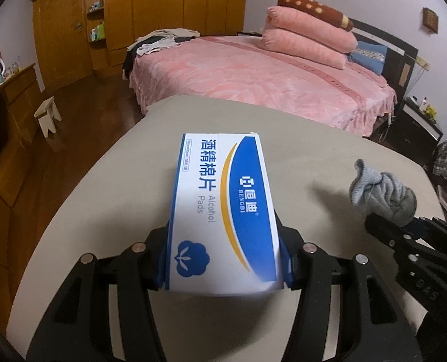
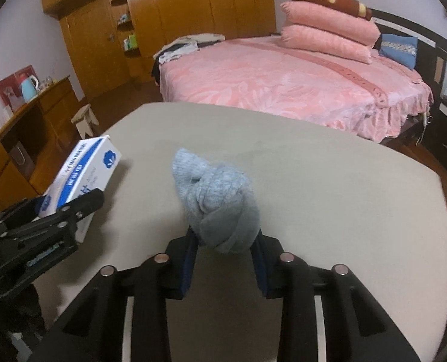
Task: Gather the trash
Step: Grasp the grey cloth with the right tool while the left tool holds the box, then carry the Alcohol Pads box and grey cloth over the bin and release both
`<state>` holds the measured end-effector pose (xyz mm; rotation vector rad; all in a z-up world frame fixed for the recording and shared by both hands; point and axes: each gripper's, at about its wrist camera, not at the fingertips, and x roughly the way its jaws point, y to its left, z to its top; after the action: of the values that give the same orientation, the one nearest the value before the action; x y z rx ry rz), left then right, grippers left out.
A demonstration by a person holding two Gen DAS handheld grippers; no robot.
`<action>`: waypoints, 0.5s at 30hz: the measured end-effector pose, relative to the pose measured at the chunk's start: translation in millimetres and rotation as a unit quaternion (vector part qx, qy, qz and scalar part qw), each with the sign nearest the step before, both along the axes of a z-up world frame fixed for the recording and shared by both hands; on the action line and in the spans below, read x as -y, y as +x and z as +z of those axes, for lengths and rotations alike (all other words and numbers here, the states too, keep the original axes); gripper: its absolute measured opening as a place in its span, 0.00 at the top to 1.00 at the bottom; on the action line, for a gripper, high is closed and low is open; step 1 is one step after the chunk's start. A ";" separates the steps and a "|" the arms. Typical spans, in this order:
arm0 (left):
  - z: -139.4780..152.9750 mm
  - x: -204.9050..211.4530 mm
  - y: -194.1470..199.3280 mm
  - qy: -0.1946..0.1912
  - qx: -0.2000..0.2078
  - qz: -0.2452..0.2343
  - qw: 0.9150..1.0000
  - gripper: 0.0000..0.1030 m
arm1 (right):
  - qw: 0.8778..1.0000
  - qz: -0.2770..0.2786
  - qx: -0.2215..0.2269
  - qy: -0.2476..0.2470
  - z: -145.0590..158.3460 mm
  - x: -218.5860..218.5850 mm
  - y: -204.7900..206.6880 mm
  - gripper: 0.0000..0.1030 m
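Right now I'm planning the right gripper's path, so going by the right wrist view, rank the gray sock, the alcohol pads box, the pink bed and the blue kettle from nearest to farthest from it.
1. gray sock: clamped in the right gripper.
2. alcohol pads box: to the left, held by the left gripper.
3. pink bed: beyond the table's far edge.
4. blue kettle: far left, on the wooden cabinet.

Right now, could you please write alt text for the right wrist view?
The right claw grips a bunched grey sock above a beige table. At left, the left claw holds a blue-and-white box; a pink bed lies behind.
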<state>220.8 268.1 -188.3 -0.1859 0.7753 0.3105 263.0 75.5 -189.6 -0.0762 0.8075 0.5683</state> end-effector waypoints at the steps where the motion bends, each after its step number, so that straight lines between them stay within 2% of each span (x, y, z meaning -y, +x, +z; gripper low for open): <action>1: 2.8 5.5 -2.7 0.000 0.003 -0.004 1.000 0.48 | 1.000 -0.004 0.004 0.006 5.8 7.6 -5.4 0.68; 8: 31.1 39.6 -21.7 0.004 0.034 -0.028 0.999 0.48 | 0.999 -0.019 0.018 0.022 33.2 41.9 -20.8 0.68; 15: 50.6 79.3 -40.0 0.009 0.041 -0.058 0.997 0.48 | 0.998 -0.037 0.034 0.028 57.3 85.2 -45.4 0.68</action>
<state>180.8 188.8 -137.7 -0.1362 0.6989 0.1987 217.6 -9.7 -132.3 -0.0143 0.7254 0.5152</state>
